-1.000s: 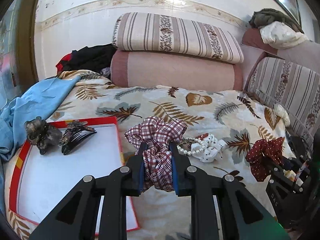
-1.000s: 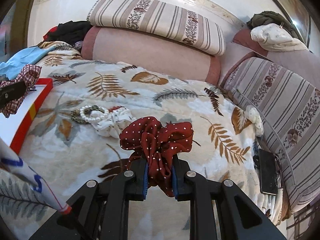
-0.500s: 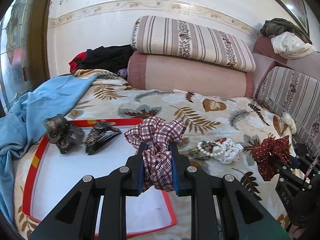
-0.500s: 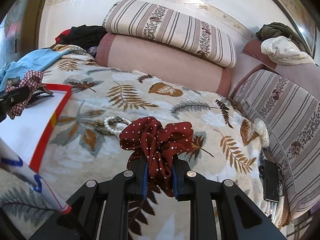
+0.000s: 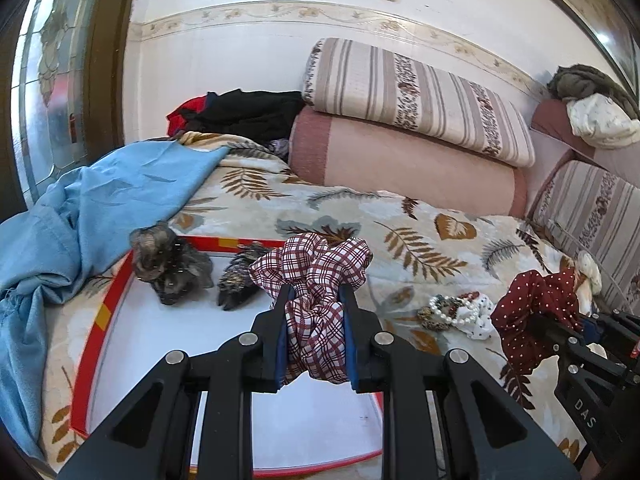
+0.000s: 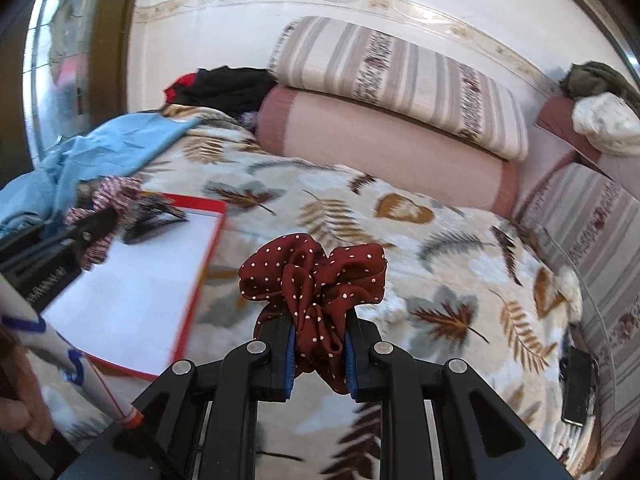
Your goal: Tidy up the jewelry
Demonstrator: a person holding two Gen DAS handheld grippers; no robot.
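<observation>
My left gripper is shut on a red-and-white plaid scrunchie, held above a white tray with a red rim. On the tray's far end lie a grey-brown scrunchie and a dark hair claw. My right gripper is shut on a dark red polka-dot scrunchie, lifted over the bedspread to the right of the tray. A pearl bracelet with a white dotted scrunchie lies on the bedspread between the two grippers. The left view also shows the polka-dot scrunchie at the right.
A leaf-print bedspread covers the bed. A blue cloth is bunched at the left. Striped and pink bolsters line the wall. A dark phone lies at the bed's right edge. A sleeve shows at lower left.
Both grippers have moved left with their scrunchies still held. The plaid scrunchie now hangs over the tray; the polka-dot scrunchie has risen and come closer to the tray, past the pearl bracelet.
</observation>
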